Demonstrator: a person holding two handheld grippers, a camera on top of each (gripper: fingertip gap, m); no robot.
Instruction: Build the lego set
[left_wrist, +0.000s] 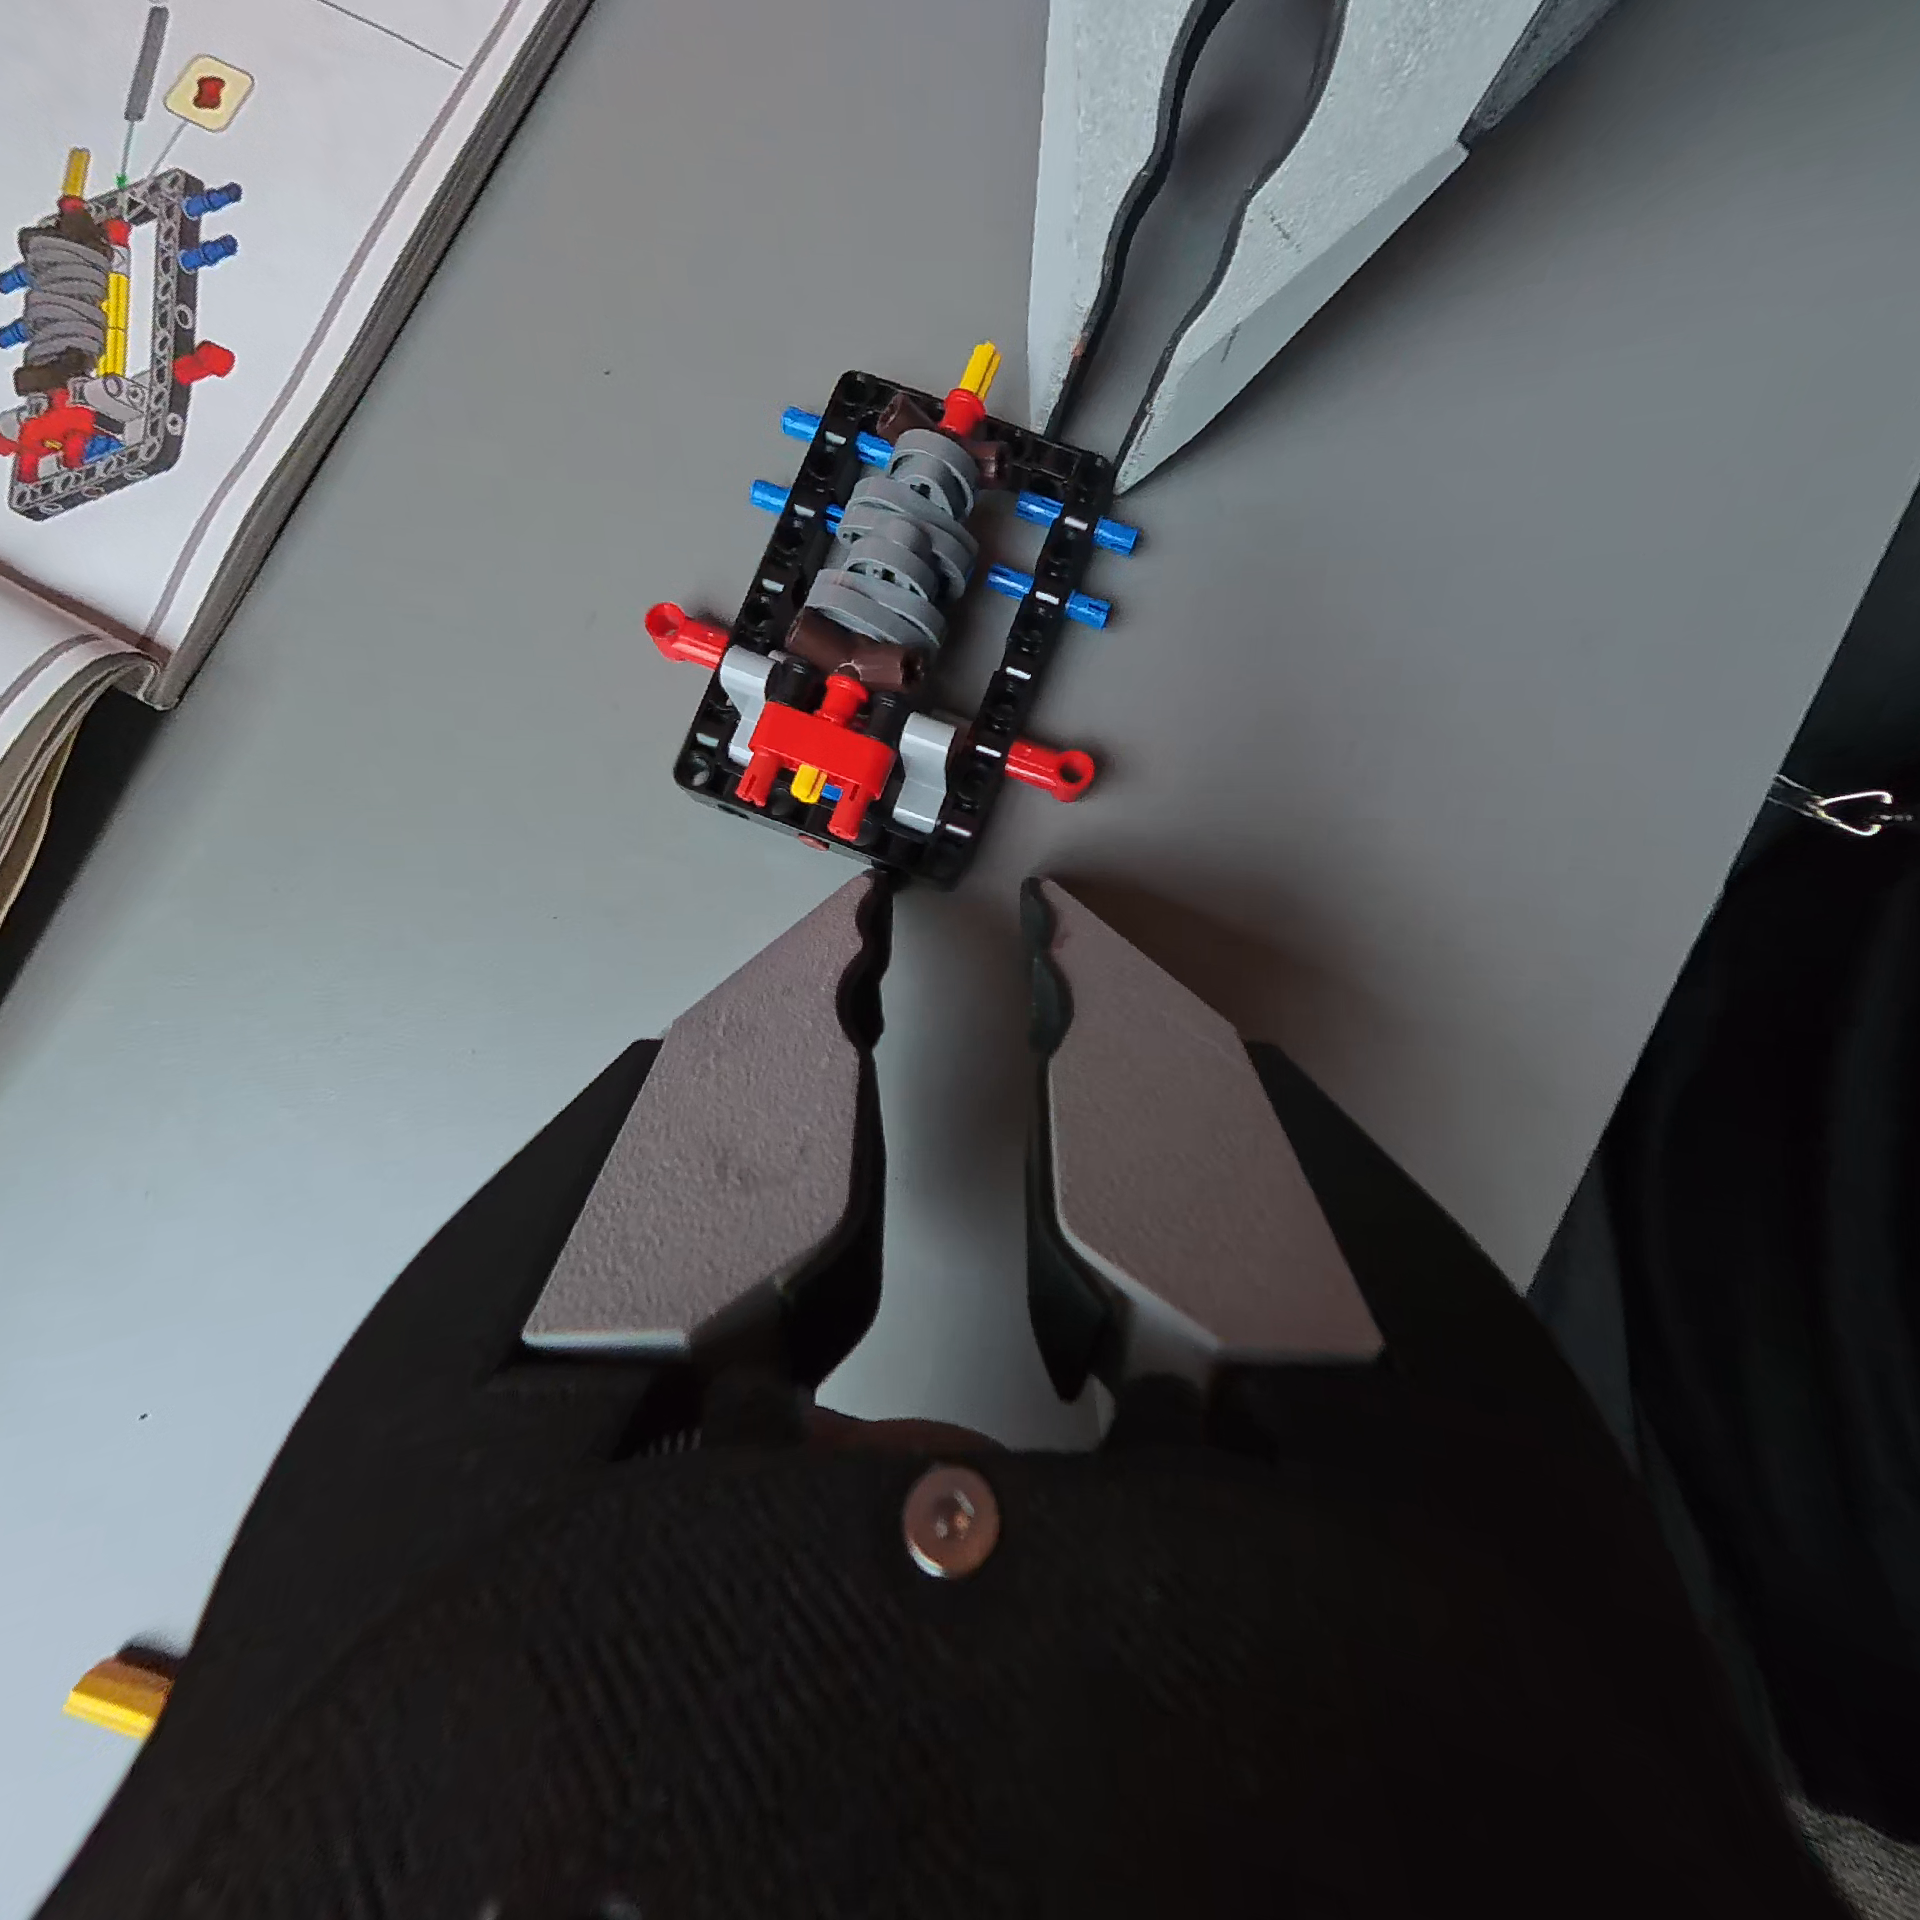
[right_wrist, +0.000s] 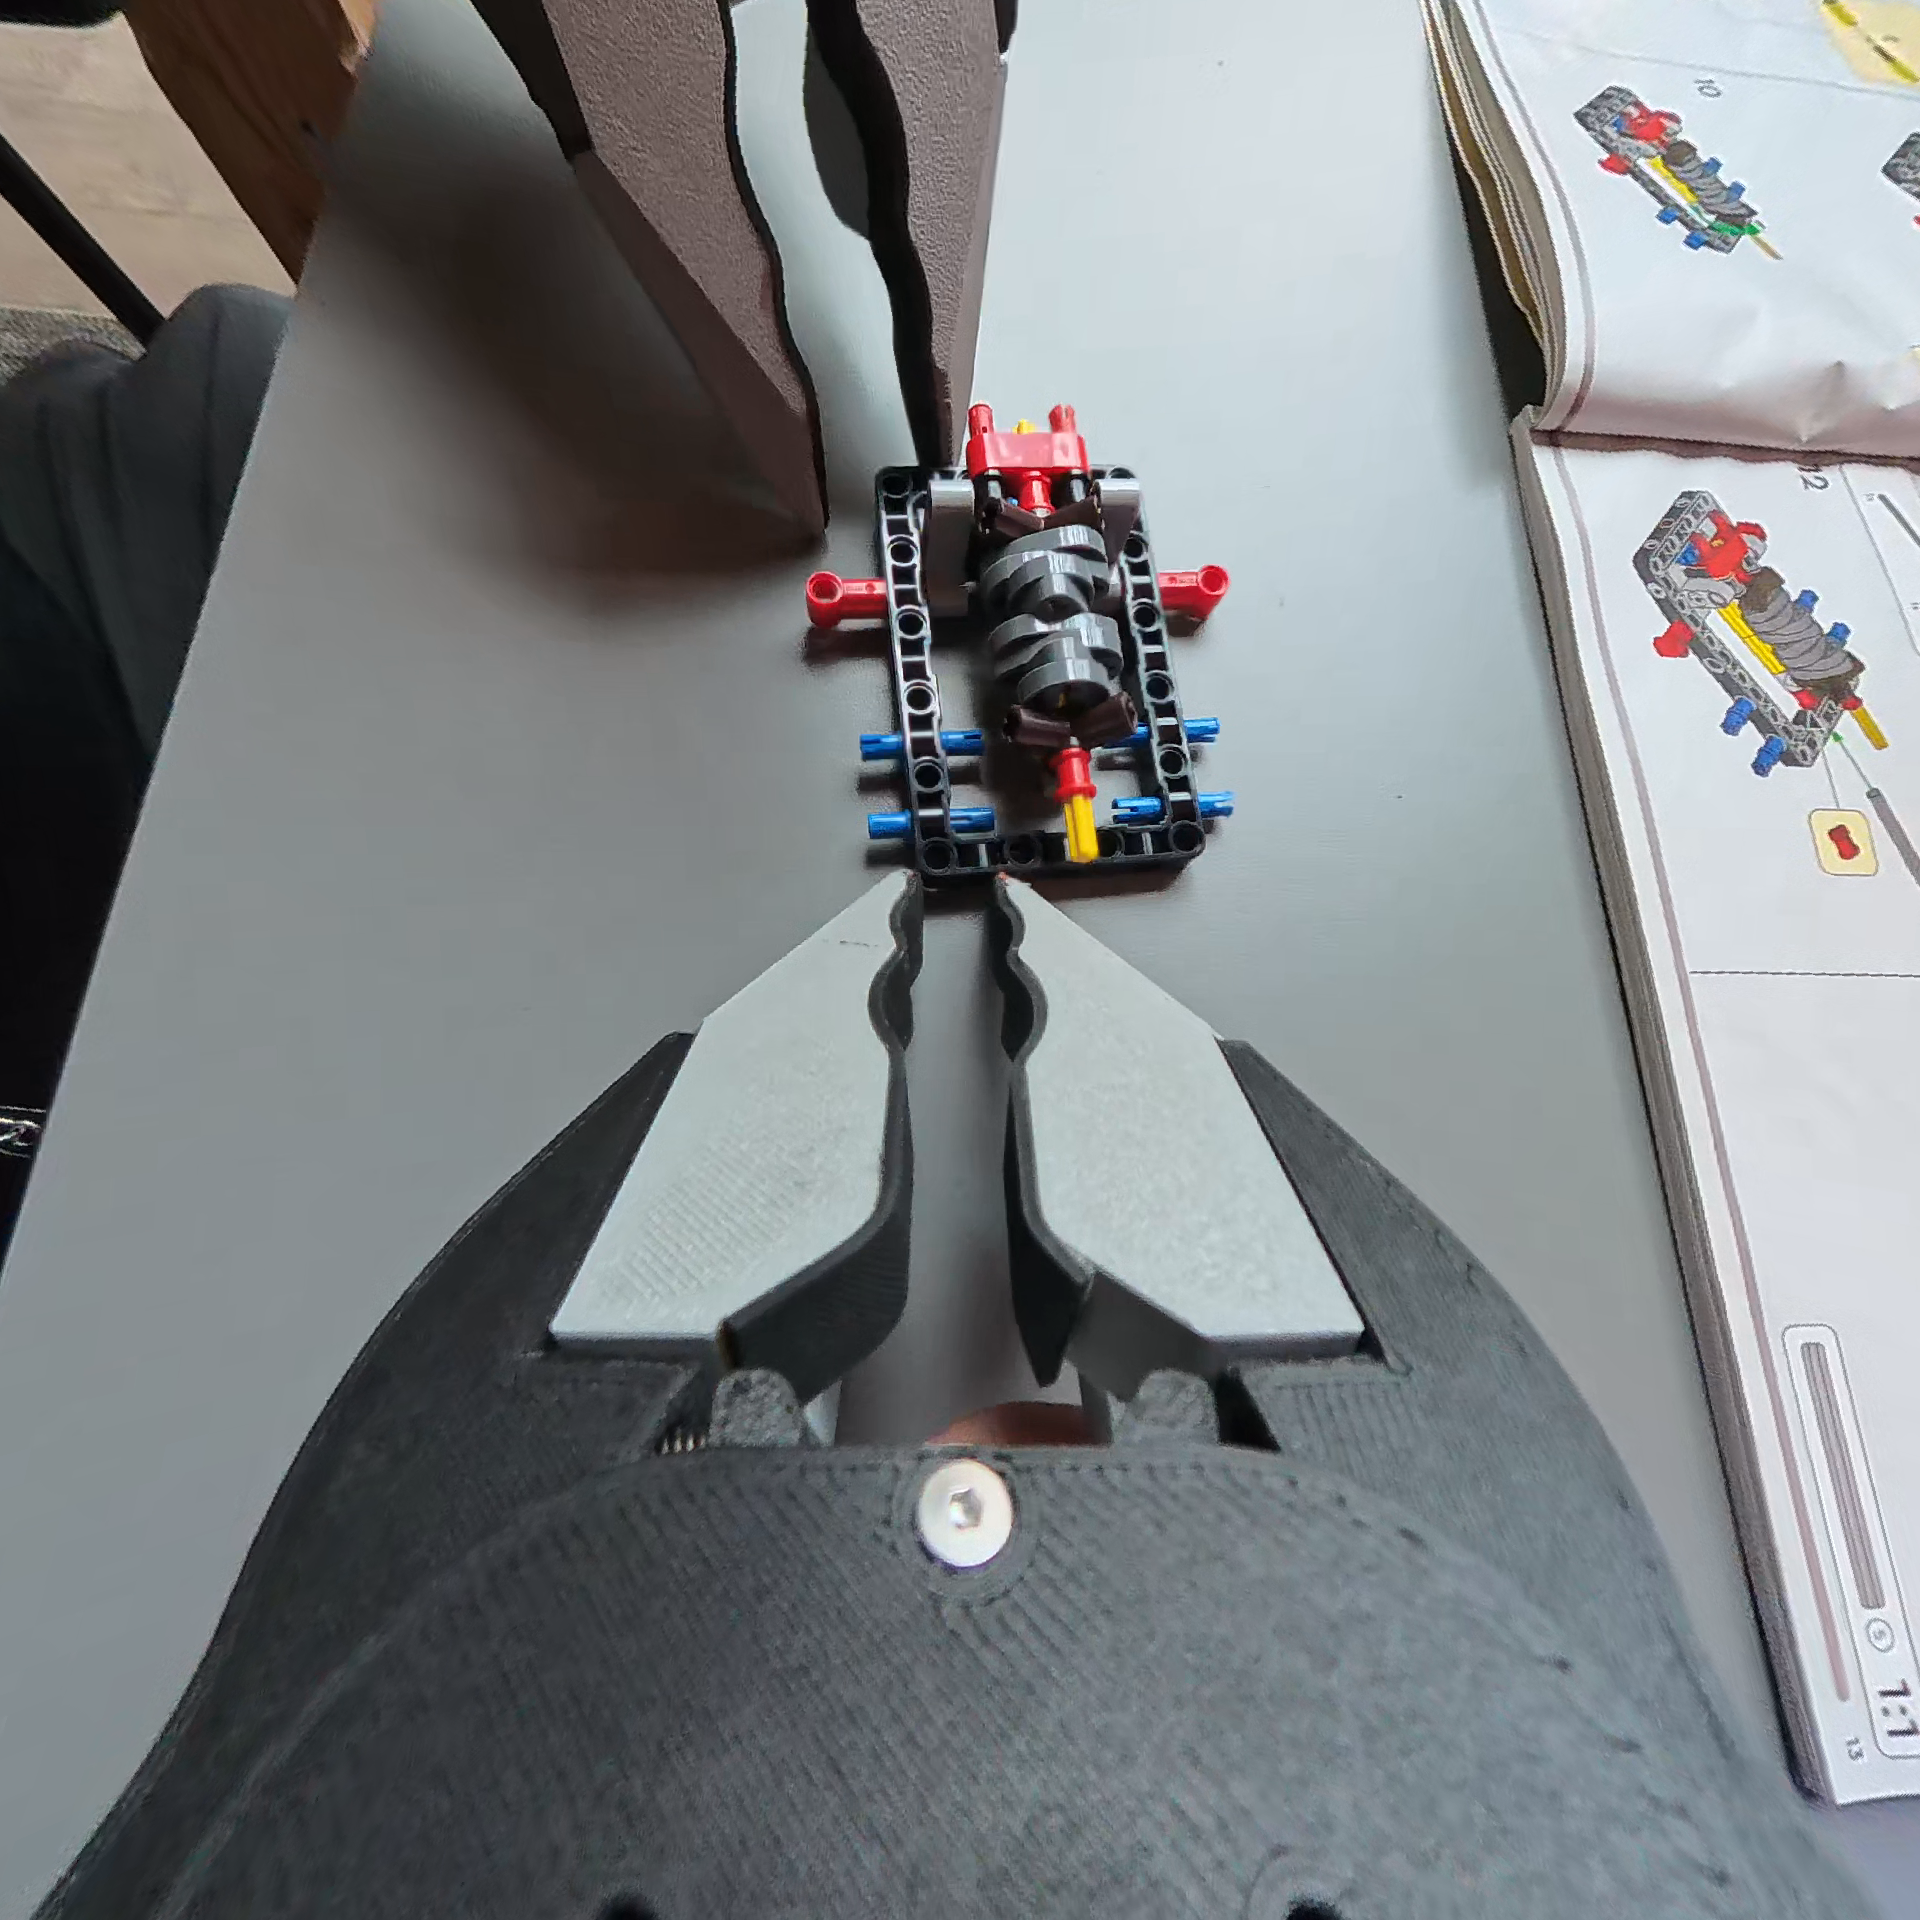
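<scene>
The lego assembly (left_wrist: 894, 613) lies flat on the grey table (left_wrist: 416, 935). It is a black rectangular frame holding a stack of grey cam pieces on an axle, with brown connectors, a red block, a yellow axle end, blue pins and red pins on both sides. My left gripper (left_wrist: 951, 888) is open and empty, its tips right at the frame's red-block end. My right gripper (right_wrist: 956, 883) is slightly open and empty, its tips at the frame's yellow-axle end (right_wrist: 1081, 826). Each gripper shows in the other view, the right (left_wrist: 1086, 447) and the left (right_wrist: 883, 499), on opposite ends of the assembly (right_wrist: 1039, 665).
An open instruction booklet (left_wrist: 208, 364) lies beside the assembly, at the right in the right wrist view (right_wrist: 1714, 727). A small yellow piece (left_wrist: 114, 1694) lies near the left gripper's body. The table edge (left_wrist: 1714, 935) runs close by, with dark cloth (right_wrist: 104, 520) beyond it. The gap from one gripper's tips to the other's is roughly 9 cm.
</scene>
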